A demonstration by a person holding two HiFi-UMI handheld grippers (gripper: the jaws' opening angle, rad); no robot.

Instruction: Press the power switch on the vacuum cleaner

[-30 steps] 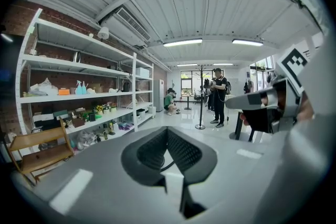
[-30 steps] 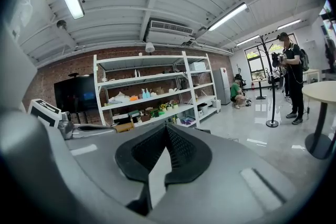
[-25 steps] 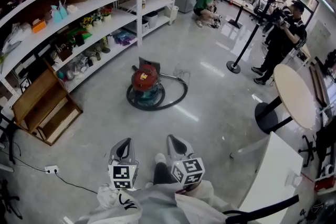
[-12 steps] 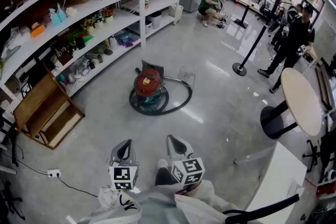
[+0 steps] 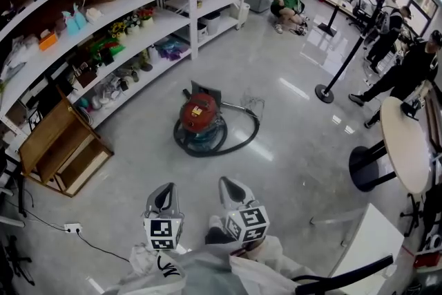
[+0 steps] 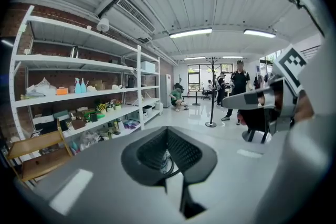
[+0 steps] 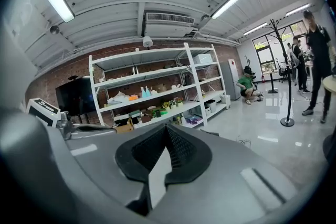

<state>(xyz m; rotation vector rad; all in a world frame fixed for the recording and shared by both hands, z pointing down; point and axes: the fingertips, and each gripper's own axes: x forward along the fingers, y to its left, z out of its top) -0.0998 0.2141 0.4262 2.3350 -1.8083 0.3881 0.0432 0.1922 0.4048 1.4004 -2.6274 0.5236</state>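
Note:
The vacuum cleaner [image 5: 198, 115] stands on the grey floor mid-room. It is a round canister with a red top and a teal base, and its black hose [image 5: 235, 140] loops around it. I cannot make out its power switch from here. My left gripper [image 5: 163, 190] and right gripper [image 5: 232, 184] are held low at the bottom of the head view, well short of the vacuum. Both are shut with nothing between the jaws. In the left gripper view the shut jaw tips [image 6: 167, 130] point across the floor, and the right gripper [image 7: 167, 128] points toward the shelves.
Long white shelving [image 5: 124, 24] full of items lines the left side. A wooden rack [image 5: 59, 145] sits on the floor before it. A power strip with its cable [image 5: 72, 226] lies at lower left. A round table [image 5: 406, 145], a stanchion [image 5: 333, 86] and several people are at the right and back.
The head view has advanced and turned: the vacuum cleaner sits slightly lower and nearer, and the people and round table have slid right. Both grippers hold the same pose, shut.

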